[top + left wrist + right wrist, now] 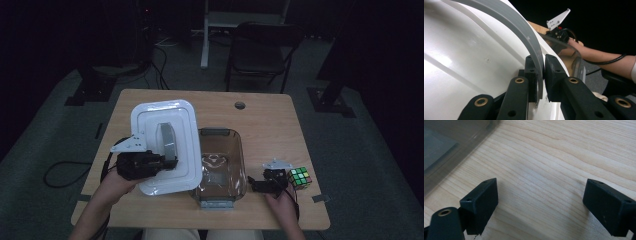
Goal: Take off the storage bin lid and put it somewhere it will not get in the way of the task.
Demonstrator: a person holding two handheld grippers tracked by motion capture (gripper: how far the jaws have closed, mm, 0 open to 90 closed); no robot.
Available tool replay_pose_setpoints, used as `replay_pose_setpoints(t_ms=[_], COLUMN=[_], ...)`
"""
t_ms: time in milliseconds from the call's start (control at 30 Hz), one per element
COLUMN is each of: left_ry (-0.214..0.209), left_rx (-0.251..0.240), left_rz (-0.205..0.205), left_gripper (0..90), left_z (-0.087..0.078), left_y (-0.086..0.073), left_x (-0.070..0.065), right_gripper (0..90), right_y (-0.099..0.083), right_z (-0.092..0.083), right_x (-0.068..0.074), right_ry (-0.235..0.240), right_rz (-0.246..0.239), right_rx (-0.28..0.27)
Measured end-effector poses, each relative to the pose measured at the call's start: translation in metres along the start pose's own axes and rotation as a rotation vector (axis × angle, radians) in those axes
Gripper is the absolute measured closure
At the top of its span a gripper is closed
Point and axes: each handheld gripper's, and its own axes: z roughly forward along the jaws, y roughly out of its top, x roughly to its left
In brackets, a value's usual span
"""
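Note:
A white rectangular lid [167, 147] with a grey arched handle [167, 140] is held tilted over the table's left half, its right edge overlapping the clear container [220, 167]. My left gripper [170, 162] is shut on that grey handle [529, 37], a black pad pressing each side of the strip, with the white lid [461, 62] behind it. My right gripper [252, 184] rests low on the table right of the container, open, with bare wood between its jaws [540, 202]. A Rubik's cube [299, 178] sits just right of it.
The clear container's corner [446, 142] lies close to my right gripper's left jaw. A round hole [240, 105] marks the table's far edge. A folding chair [262, 47] and stand legs are on the floor beyond. The person's other forearm [599, 53] shows past the container rim.

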Motion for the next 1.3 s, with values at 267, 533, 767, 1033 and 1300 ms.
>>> replay_pose_setpoints(t_ms=[267, 533, 767, 1033, 1300], left_ry=[0.027, 0.027, -0.012, -0.065, -0.103], left_rx=[0.001, 0.026, 0.060, 0.092, 0.124], left_rz=[-0.025, -0.069, -0.083, -0.107, -0.135], left_gripper=[82.0, 82.0, 81.8, 81.7, 81.7], left_z=[-0.021, -0.024, -0.004, 0.022, 0.041], left_y=[-0.019, -0.039, -0.057, -0.077, -0.091], left_x=[0.011, 0.026, 0.035, 0.049, 0.059], right_gripper=[12.7, 12.7, 12.7, 12.7, 12.7], right_y=[0.000, 0.000, 0.000, 0.000, 0.000], right_z=[0.000, 0.000, 0.000, 0.000, 0.000], right_x=[0.000, 0.000, 0.000, 0.000, 0.000], right_ry=[0.000, 0.000, 0.000, 0.000, 0.000], right_rz=[0.000, 0.000, 0.001, 0.001, 0.001], right_rx=[0.000, 0.001, 0.001, 0.001, 0.001])
